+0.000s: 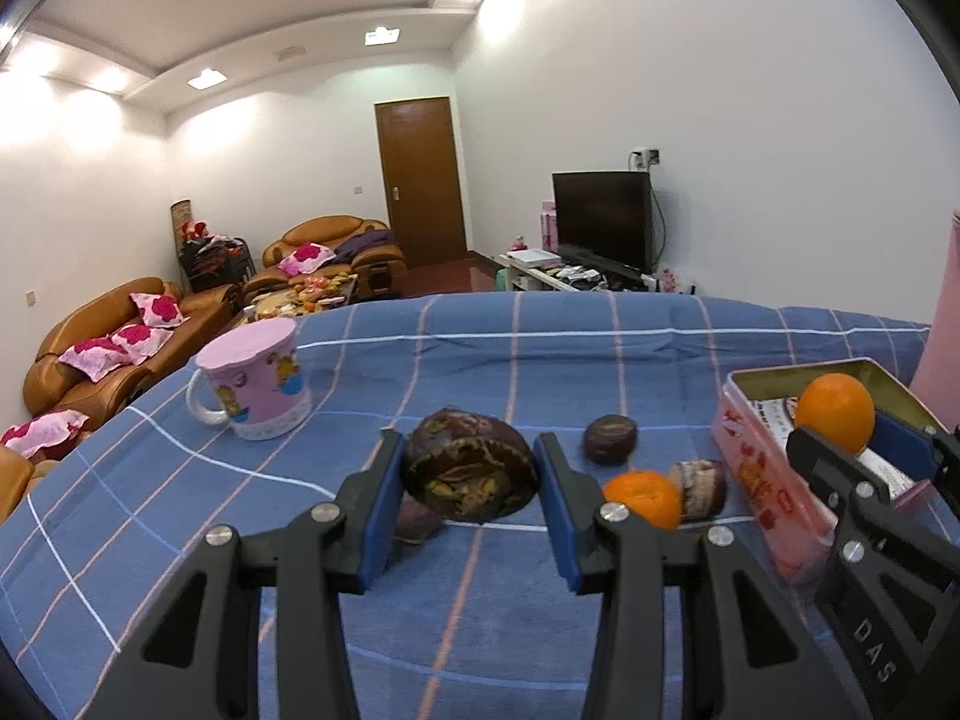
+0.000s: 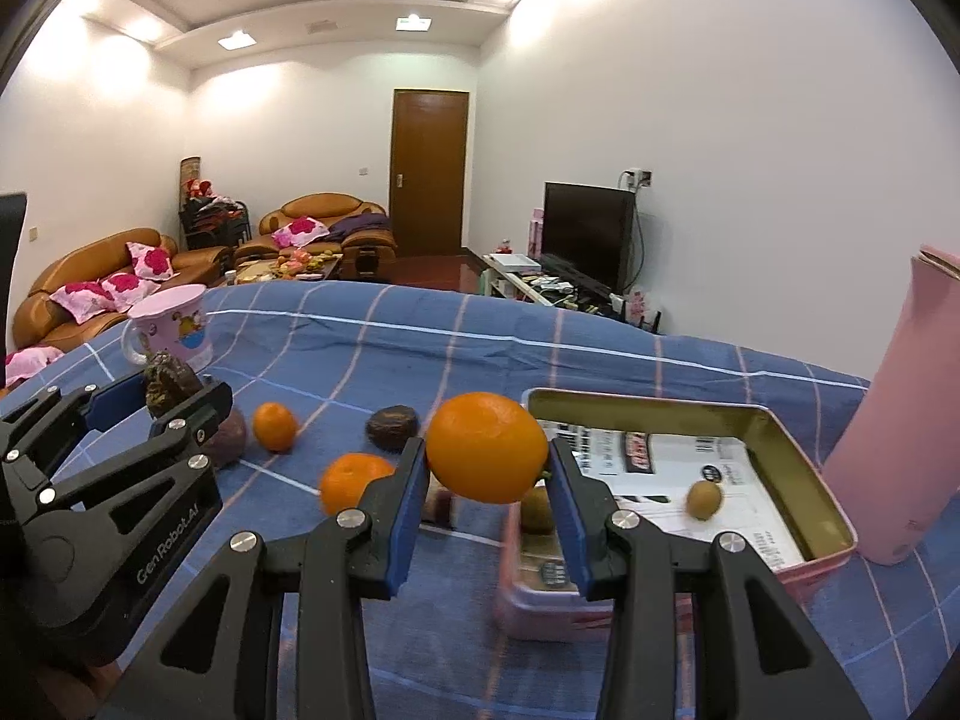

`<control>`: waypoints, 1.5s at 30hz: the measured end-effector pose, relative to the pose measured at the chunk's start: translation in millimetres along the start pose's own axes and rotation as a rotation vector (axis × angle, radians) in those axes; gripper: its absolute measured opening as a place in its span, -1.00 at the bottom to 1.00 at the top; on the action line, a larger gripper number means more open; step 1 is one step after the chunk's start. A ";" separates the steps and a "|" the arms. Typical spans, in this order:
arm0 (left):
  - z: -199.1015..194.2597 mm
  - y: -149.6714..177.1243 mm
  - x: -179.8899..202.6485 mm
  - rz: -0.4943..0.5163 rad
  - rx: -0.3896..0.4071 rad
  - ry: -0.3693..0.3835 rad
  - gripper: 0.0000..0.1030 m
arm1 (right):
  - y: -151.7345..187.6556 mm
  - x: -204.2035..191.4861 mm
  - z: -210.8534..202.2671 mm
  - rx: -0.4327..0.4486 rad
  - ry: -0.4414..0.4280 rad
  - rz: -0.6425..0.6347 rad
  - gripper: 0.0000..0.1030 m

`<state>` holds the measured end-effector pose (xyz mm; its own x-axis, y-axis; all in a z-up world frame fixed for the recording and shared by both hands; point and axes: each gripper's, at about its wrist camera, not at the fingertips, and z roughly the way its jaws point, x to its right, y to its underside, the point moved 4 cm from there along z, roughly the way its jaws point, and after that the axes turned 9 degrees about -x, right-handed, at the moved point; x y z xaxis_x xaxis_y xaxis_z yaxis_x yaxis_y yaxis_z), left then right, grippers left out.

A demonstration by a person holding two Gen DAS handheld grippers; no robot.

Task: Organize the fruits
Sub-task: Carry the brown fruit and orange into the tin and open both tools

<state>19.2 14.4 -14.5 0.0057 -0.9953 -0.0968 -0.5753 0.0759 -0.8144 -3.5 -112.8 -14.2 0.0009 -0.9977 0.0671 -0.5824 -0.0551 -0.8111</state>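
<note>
So I've got an orange (image 2: 487,447) pinched in my right hand-held gripper (image 2: 487,468), up off the cloth (image 2: 420,348) right at the near-left corner of the tin (image 2: 690,414). The left hand-held gripper (image 1: 471,468) is clamped on a dark wrinkly fruit (image 1: 471,465), also lifted clear of the worktop. Inside the tin there's a kiwi (image 2: 704,499) on the printed paper, plus another (image 2: 536,510) tucked behind my right jaw. Still loose on the cloth: two mandarins (image 2: 275,426) (image 2: 351,480), a dark round fruit (image 2: 391,427) and a purplish one (image 2: 231,435) under the left gripper. Pink mug (image 2: 174,327) sits at the far left, a pink bottle (image 2: 900,420) just right of the tin.
</note>
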 end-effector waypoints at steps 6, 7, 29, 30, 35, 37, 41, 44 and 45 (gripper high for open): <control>0.6 -2.7 21.1 0.014 -0.002 0.029 -0.13 | 0.3 23.8 0.3 -0.002 0.009 0.030 -0.19; -0.1 -3.4 25.6 0.015 -0.002 0.040 -0.13 | 0.5 27.4 -0.2 -0.002 0.011 0.036 -0.19; 3.2 -19.3 140.8 0.123 -0.016 0.211 -0.13 | 1.6 168.4 -8.7 0.025 0.213 0.216 -0.19; 3.3 -20.4 146.0 0.127 -0.017 0.214 -0.13 | 2.6 173.3 -6.9 0.018 0.222 0.222 -0.19; 8.5 -21.7 174.3 0.166 -0.043 0.223 -0.12 | 6.4 191.3 7.7 -0.041 0.225 0.246 -0.19; 12.5 -22.7 180.6 0.172 -0.062 0.232 -0.12 | 8.7 193.3 15.0 -0.076 0.209 0.253 -0.19; 20.9 -20.9 188.7 0.202 -0.110 0.236 -0.12 | 9.3 187.2 27.2 -0.126 0.203 0.217 -0.19; 23.9 -20.6 191.7 0.208 -0.126 0.241 -0.12 | 10.6 179.7 33.2 -0.149 0.192 0.189 -0.18; 24.1 -20.3 192.5 0.209 -0.128 0.243 -0.12 | 10.9 178.8 33.7 -0.153 0.187 0.185 -0.18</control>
<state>51.7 -177.3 -30.4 -0.3089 -0.9456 -0.1021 -0.6416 0.2865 -0.7115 17.7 -293.0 -30.6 -0.2580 -0.9651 0.0444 -0.6745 0.1471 -0.7234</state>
